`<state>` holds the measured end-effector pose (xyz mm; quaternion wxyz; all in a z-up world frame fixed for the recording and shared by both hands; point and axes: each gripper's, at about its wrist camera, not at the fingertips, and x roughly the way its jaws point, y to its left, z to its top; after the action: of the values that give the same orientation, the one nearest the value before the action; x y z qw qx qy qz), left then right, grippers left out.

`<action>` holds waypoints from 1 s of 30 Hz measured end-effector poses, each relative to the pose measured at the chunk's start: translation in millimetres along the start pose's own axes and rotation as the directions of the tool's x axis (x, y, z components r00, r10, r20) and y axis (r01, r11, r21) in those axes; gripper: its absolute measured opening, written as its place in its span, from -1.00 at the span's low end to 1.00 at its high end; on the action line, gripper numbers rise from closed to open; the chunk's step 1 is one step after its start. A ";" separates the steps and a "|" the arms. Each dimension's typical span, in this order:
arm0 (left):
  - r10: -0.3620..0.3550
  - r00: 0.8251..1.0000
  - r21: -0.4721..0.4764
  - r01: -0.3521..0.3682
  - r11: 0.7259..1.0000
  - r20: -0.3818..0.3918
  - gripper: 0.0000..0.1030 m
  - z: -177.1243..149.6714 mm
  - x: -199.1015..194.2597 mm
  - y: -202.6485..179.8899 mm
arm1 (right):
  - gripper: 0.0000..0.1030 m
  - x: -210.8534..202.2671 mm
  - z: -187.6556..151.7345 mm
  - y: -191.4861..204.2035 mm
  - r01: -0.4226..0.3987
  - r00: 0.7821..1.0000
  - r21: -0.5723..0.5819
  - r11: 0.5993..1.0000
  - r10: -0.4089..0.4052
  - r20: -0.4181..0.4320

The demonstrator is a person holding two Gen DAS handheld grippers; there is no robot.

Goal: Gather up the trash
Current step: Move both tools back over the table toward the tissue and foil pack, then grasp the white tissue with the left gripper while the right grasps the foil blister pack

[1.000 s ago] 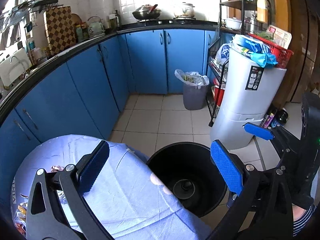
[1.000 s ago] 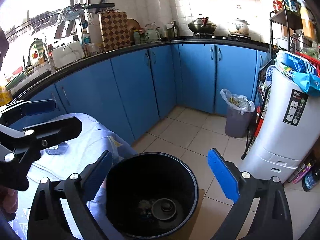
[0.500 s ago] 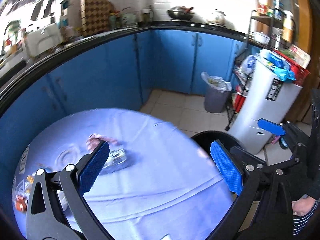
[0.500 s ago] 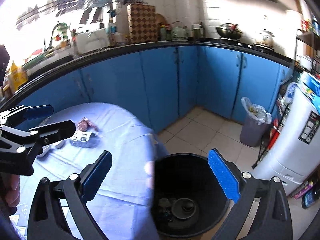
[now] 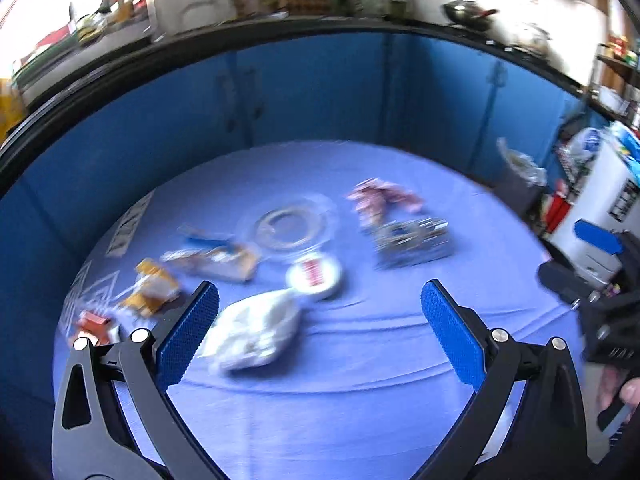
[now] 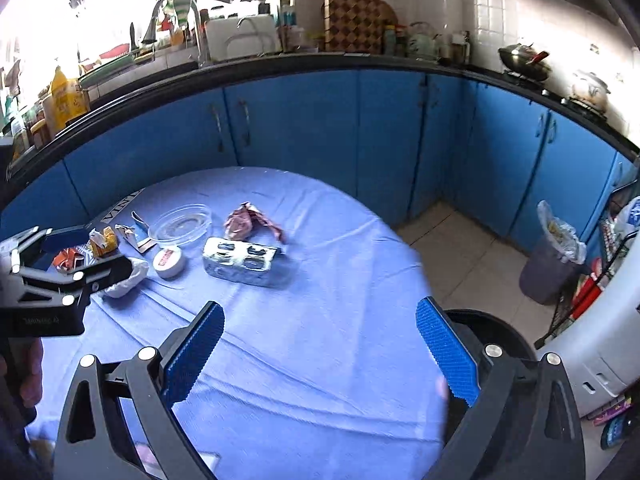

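left wrist view: the left gripper [image 5: 320, 320] has swung off the bin onto the table, jaws wide and empty, crumpled white wrapper [image 5: 256, 332] just ahead; next pick looks close

right wrist view: right gripper [image 6: 320, 354] gapes empty, black bin [image 6: 500, 336] behind its right finger

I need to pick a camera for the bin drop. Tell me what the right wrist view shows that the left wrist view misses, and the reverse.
Only the right wrist view shows the black bin on the floor past the table edge, and the sink tap.

Only the left wrist view shows the right gripper from outside, at the frame's right edge, and the whole white crumpled bag.

Both show the blue tablecloth, the clear dish, the round white tin, the foil blister pack, the pink wrapper and the lined grey bin.
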<state>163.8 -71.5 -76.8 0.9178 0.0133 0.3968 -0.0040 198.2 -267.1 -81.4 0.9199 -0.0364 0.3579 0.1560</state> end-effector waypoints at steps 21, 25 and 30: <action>-0.017 0.995 -0.083 0.008 0.997 -0.100 0.39 -26.3 49.1 65.8 | 0.83 103.2 30.8 66.9 -0.031 0.990 -0.029 0.999 0.026 -0.141; -0.042 0.995 -0.079 0.036 0.996 -0.085 0.15 -24.4 49.2 65.9 | 0.83 118.5 35.3 72.1 0.002 0.987 -0.038 0.999 -0.008 -0.162; -0.087 0.993 -0.093 0.080 0.993 -0.081 -0.28 -21.0 49.1 68.0 | 0.78 126.0 37.8 74.3 0.029 0.983 -0.061 0.998 -0.039 -0.178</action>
<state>183.4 -2.8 -125.4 0.8989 -0.0442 0.4353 -0.0240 287.0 -157.0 -134.5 0.8852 -0.0831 0.4336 0.1468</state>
